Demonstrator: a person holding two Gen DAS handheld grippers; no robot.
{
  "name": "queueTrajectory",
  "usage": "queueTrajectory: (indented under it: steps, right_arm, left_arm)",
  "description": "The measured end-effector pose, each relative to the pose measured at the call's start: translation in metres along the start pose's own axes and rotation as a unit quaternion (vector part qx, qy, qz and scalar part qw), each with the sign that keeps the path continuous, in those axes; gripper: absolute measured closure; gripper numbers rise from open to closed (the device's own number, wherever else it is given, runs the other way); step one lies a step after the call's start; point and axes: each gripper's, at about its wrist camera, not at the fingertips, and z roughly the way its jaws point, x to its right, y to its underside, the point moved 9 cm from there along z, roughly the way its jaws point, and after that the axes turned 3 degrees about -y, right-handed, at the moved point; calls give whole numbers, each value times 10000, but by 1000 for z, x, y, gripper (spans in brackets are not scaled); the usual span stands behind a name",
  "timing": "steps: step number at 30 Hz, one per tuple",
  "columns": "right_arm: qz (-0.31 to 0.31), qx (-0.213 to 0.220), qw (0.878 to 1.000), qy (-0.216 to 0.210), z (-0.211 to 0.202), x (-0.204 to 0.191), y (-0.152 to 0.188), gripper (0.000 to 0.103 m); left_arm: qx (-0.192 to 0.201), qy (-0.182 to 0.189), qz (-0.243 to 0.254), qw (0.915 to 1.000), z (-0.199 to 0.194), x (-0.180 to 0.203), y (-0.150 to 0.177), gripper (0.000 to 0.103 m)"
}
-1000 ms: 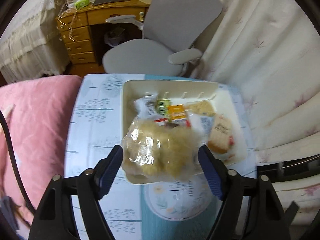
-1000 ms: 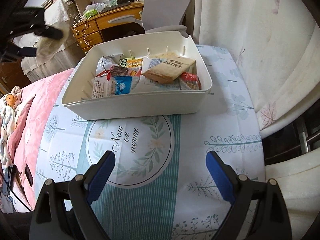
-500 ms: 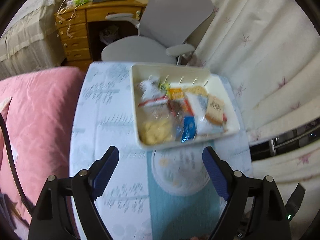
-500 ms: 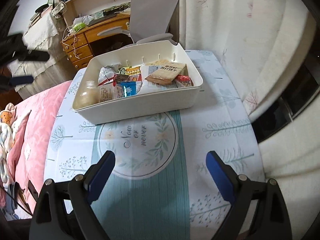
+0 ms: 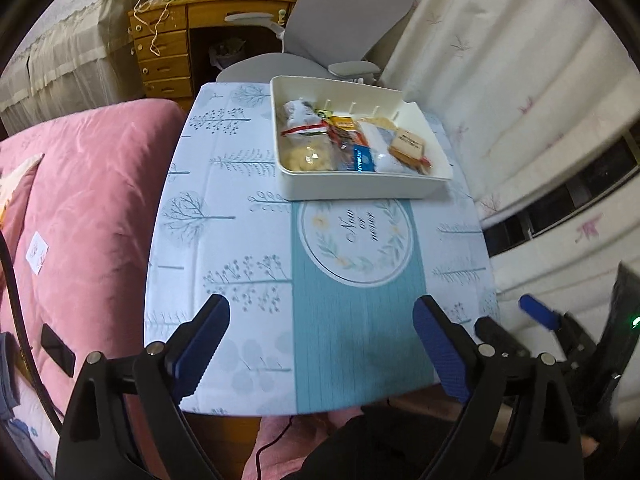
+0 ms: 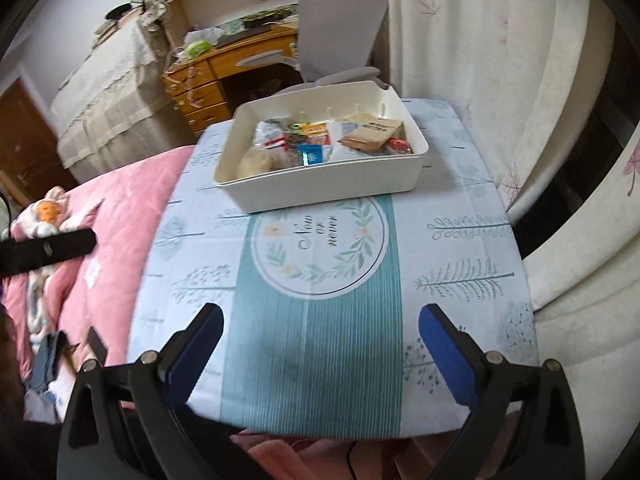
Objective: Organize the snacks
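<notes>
We are hovering both grippers, left [image 5: 320, 344] and right [image 6: 320, 344], jaws opening and empty, over a bare tablecloth [image 6: 460, 240]; the snacks [image 6: 320, 144] are sitting binned [image 6: 328, 188], nothing visibly left.

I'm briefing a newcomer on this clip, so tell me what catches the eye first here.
The white bin packed with snack packets, a brown cracker pack on top, sits at the table's far end. Nearer lies the tablecloth's teal stripe with its round "Now or never" wreath. A pink quilt spreads left of the table.

Smooth matt plastic bin [image 5: 360, 190], glossy crinkled snack wrappers [image 5: 308, 156], printed tablecloth [image 5: 224, 216].
</notes>
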Motion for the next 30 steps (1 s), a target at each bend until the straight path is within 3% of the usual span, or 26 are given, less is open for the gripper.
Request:
queueTrajectory:
  steps: [2, 4, 12, 19, 30]
  right_arm:
    - [-73, -32, 10000, 9, -16, 3, -3, 4]
    - [31, -45, 9997, -249, -35, 5, -4, 4]
    - [18, 90, 9992, -395, -84, 14, -2, 3]
    - [45, 455, 9986, -249, -96, 25, 2, 3]
    - [14, 393, 9991, -162, -90, 30, 0, 3]
  left_arm:
    - [87, 50, -3, 9999, -8, 17, 2, 10]
    - [190, 141, -88, 9997, -14, 31, 2, 7]
    - [571, -190, -127, 9981, -35, 66, 1, 4]
    - [726, -510, 120, 9960, -41, 88, 16, 4]
    - [891, -1059, 146, 9903, -53, 86, 18, 2]
